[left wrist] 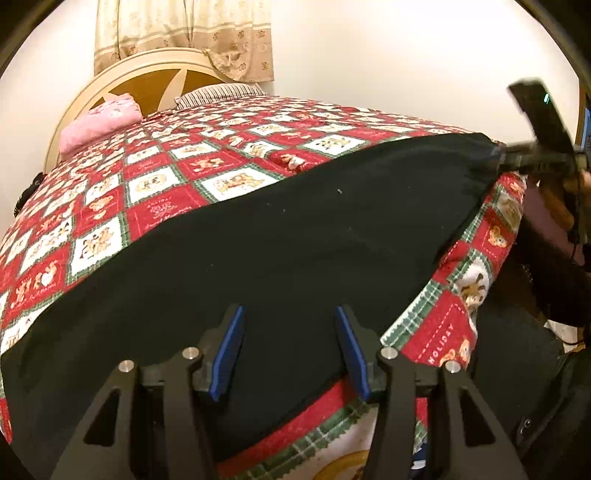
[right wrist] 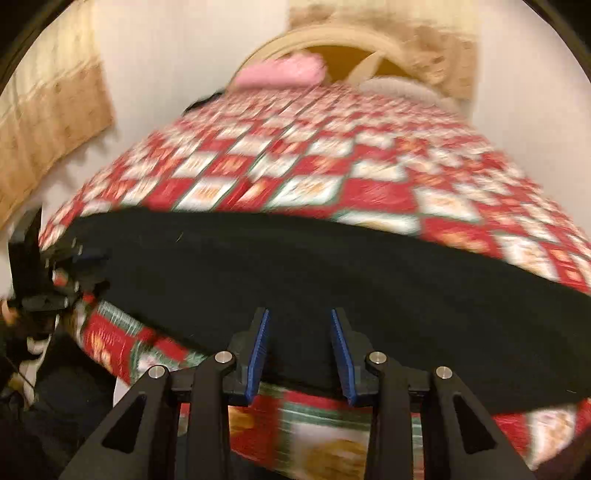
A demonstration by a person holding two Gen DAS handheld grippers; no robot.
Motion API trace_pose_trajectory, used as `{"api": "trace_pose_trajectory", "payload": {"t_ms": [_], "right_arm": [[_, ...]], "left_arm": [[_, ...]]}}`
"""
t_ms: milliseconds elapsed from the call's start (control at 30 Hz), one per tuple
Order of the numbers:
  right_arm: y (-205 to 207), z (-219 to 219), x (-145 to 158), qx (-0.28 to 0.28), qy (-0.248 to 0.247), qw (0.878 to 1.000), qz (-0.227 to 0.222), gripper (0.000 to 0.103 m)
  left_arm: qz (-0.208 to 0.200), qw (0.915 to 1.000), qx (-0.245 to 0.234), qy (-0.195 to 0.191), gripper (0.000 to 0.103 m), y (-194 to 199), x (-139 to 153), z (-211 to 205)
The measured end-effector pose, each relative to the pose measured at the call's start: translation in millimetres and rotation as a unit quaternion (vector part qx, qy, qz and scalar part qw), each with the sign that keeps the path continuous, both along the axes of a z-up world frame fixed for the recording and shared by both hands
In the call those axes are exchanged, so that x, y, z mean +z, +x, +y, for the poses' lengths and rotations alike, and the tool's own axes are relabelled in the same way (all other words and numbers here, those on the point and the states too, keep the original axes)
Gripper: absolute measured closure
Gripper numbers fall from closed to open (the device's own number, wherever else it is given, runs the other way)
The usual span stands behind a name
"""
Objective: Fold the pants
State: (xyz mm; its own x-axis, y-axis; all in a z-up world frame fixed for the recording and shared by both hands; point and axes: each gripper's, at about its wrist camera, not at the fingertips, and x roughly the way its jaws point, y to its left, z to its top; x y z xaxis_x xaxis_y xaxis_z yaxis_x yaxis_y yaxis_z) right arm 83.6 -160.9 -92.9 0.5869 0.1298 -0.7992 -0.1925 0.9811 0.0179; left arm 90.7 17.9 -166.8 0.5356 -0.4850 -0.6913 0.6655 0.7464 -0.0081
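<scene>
Black pants (left wrist: pixel 258 251) lie flat in a long band along the near edge of a bed; they also show in the right wrist view (right wrist: pixel 314 273), which is blurred. My left gripper (left wrist: pixel 290 314) is open, its blue pads just above the pants near one end. My right gripper (right wrist: pixel 299 317) is open over the pants near the other end. In the left wrist view the right gripper (left wrist: pixel 517 160) appears at the far right end of the pants. In the right wrist view the left gripper (right wrist: pixel 70 262) appears at the far left end.
The bed has a red, white and green holiday quilt (left wrist: pixel 166 173). A pink pillow (left wrist: pixel 99 122), a striped pillow (left wrist: pixel 221 92) and a round headboard (left wrist: pixel 147 74) stand at the far end, with a curtain (left wrist: pixel 184 33) behind. The floor beside the bed is dark.
</scene>
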Motion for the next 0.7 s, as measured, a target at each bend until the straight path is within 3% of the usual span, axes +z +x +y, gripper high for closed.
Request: {"api": "trace_pose_trajectory", "payload": {"t_ms": [33, 133, 200, 300, 433, 567, 700], "right_arm": [[3, 8, -13, 0.008, -0.008, 1.0, 0.027, 0.067], [-5, 22, -19, 0.023, -0.05, 0.998, 0.015, 0.067], [-5, 22, -12, 0.027, -0.031, 0.999, 0.022, 0.067], [-3, 34, 4, 0.048, -0.001, 0.999, -0.002, 0.067], [9, 84, 8, 0.111, 0.002, 0.994, -0.023, 0.067], [18, 124, -5, 0.159, 0.011, 0.987, -0.024, 0.067], [24, 146, -28, 0.179, 0.014, 0.984, 0.005, 0.067]], "left_arm": [[0.002, 1.0, 0.002, -0.004, 0.049, 0, 0, 4], [0.001, 0.9999, 0.011, -0.013, 0.049, 1, 0, 12], [0.003, 0.9997, 0.017, -0.018, 0.049, 3, 1, 15], [-0.001, 0.9994, 0.033, -0.011, 0.048, 5, 4, 14], [-0.008, 0.9966, 0.08, 0.014, 0.029, 13, 5, 18], [0.009, 0.9942, 0.106, 0.014, 0.029, 21, 1, 30], [0.013, 0.9925, 0.12, 0.016, 0.019, 24, -1, 36]]}}
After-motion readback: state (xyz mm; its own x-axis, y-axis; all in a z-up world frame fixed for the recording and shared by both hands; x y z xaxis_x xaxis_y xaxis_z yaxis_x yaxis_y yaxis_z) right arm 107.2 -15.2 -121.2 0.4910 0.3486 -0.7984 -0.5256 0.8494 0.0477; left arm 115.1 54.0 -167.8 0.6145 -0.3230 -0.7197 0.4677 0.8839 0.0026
